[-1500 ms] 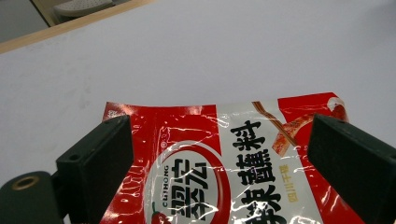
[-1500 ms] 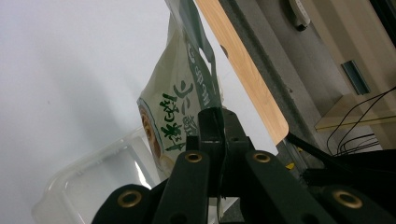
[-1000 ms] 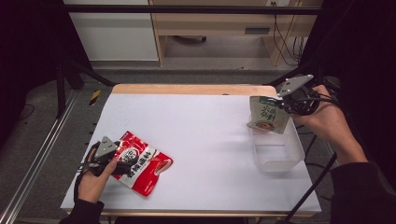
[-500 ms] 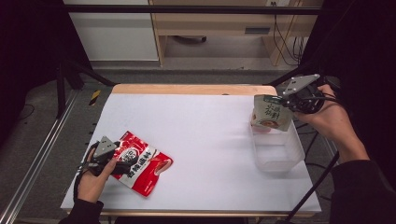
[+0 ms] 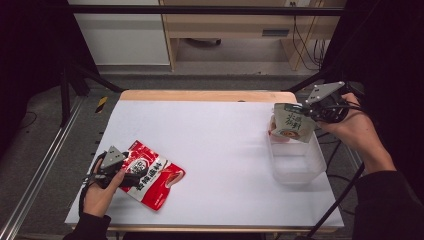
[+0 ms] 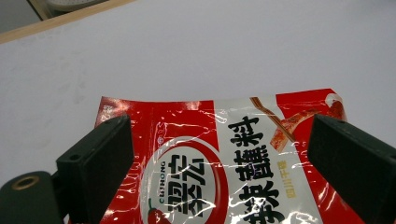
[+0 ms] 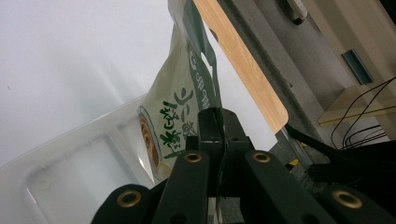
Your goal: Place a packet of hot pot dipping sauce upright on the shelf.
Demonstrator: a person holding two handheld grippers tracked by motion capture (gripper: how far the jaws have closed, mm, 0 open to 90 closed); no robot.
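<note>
right tongs pinch green pouch, hanging long axis down, directly over clear bin. left tongs spread wide astride red pouch on desk.

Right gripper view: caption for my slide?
Right tool pinches the green-and-cream pouch over the clear plastic bin.

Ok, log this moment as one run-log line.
left gripper: open, astride red pouch flat on table | right gripper: shut on green pouch, held over clear tub
</note>
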